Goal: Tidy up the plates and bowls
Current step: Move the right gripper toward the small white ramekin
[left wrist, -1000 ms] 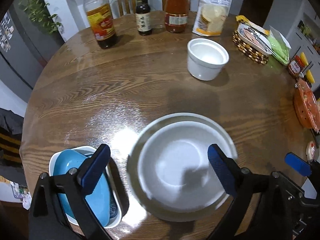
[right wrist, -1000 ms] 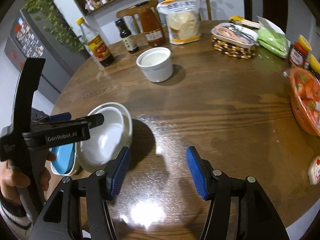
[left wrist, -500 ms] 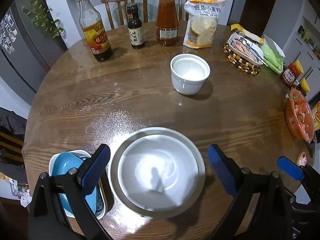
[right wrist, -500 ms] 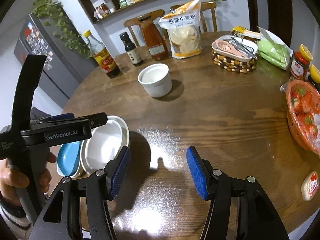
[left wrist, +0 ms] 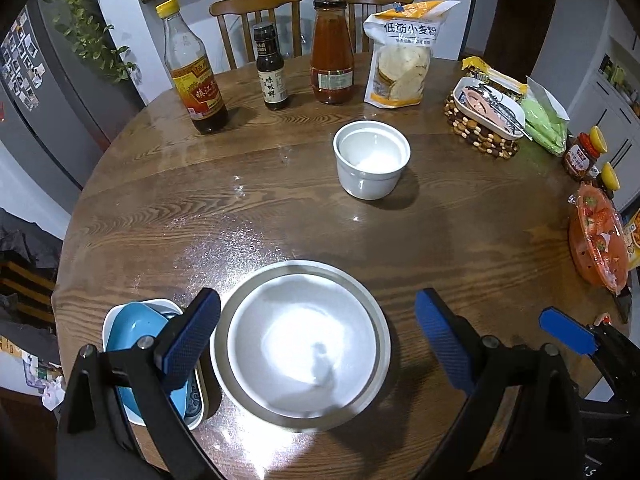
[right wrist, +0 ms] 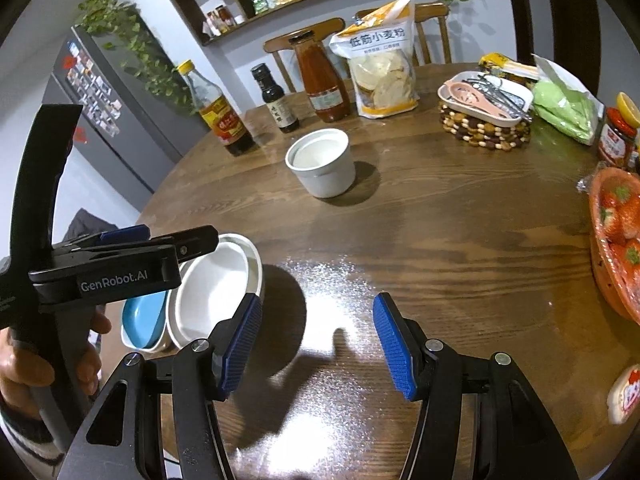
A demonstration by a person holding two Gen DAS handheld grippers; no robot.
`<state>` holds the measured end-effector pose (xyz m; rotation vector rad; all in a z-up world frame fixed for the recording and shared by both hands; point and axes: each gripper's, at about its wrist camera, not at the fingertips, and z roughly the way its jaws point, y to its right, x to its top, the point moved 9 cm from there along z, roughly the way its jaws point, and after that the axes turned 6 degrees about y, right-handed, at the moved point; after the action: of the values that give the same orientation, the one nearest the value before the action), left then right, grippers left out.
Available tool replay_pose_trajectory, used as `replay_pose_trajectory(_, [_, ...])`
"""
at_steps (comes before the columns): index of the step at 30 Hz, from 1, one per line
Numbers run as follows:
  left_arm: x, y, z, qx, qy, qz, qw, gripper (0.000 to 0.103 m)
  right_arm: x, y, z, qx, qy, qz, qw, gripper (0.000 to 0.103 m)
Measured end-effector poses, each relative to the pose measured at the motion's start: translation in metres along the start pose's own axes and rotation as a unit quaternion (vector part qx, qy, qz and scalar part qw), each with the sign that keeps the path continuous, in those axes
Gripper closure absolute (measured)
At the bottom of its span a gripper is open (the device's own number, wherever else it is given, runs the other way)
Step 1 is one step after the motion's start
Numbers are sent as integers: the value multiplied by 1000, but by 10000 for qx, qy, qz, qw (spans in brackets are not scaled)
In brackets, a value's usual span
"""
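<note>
Both my left gripper and right gripper hang released; reaching carelessly for the white cup could topple nearby bottles.

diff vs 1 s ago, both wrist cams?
The left gripper has backed up and away from the white plate stack, open and empty. The right gripper stays open over bare table. The stack, the blue dish and the white bowl have not moved.

left wrist: steep down, close over table | right wrist: same tilt, rightward | shared: white bowl
</note>
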<state>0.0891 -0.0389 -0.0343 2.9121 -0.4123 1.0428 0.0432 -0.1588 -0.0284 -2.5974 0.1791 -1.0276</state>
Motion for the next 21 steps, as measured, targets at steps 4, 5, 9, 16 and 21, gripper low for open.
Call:
replay_pose_trajectory(4, [-1, -4, 0, 126, -28, -51, 9999, 5, 1, 0, 3, 48, 9, -39, 10000, 44])
replay_pose_trajectory(5, [-1, -5, 0, 156, -38, -59, 9999, 5, 1, 0, 3, 54, 25, -51, 10000, 44])
replay_pose_trajectory(9, [-1, -6, -2, 247, -38, -85, 9997, 5, 6, 2, 1, 45, 132, -110, 9998, 44])
replay_pose_trajectory(16, [1, -4, -7, 372, -10, -60, 9993, 5, 8, 4, -3, 159, 221, -100, 9996, 44])
replay_pose_trajectory(21, [0, -2, -9, 443, -24, -52, 9990, 5, 9, 10, -4, 209, 242, -72, 9995, 44])
